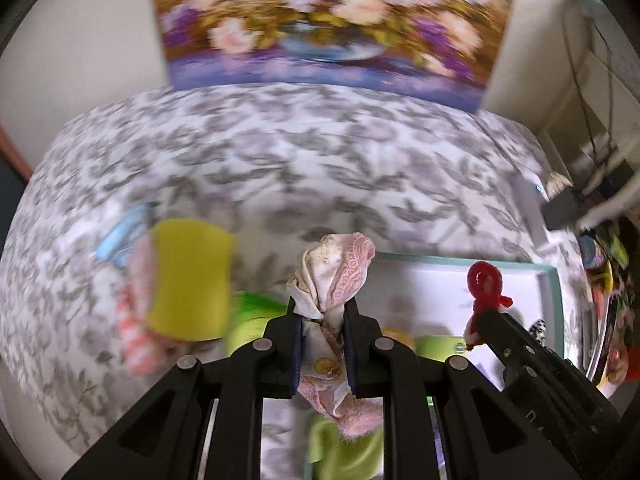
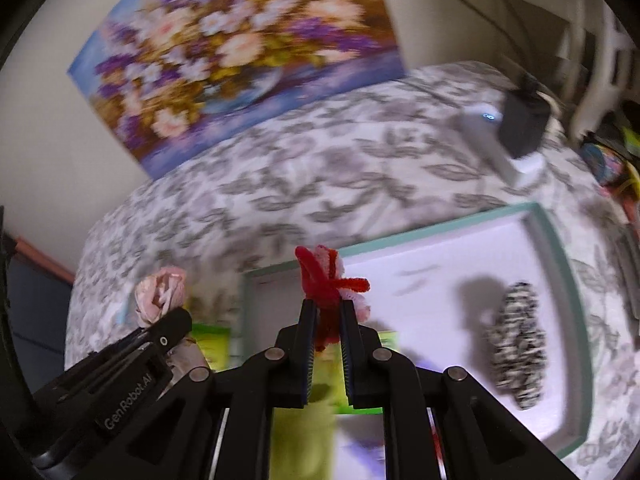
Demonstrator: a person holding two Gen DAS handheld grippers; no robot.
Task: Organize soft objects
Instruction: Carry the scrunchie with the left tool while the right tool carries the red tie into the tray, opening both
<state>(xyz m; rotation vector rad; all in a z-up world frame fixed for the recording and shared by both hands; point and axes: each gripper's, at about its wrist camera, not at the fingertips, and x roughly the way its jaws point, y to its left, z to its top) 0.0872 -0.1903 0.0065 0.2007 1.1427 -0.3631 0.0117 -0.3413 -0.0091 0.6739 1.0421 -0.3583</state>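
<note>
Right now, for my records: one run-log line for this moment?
left gripper: shut on pink cloth | right gripper: shut on red pipe-cleaner piece | tray: speckled scrunchie

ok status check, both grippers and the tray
Left gripper shut on pink cloth. Right gripper shut on red pipe-cleaner bow, over the tray. Speckled scrunchie already in tray. Nothing blocking.
</note>
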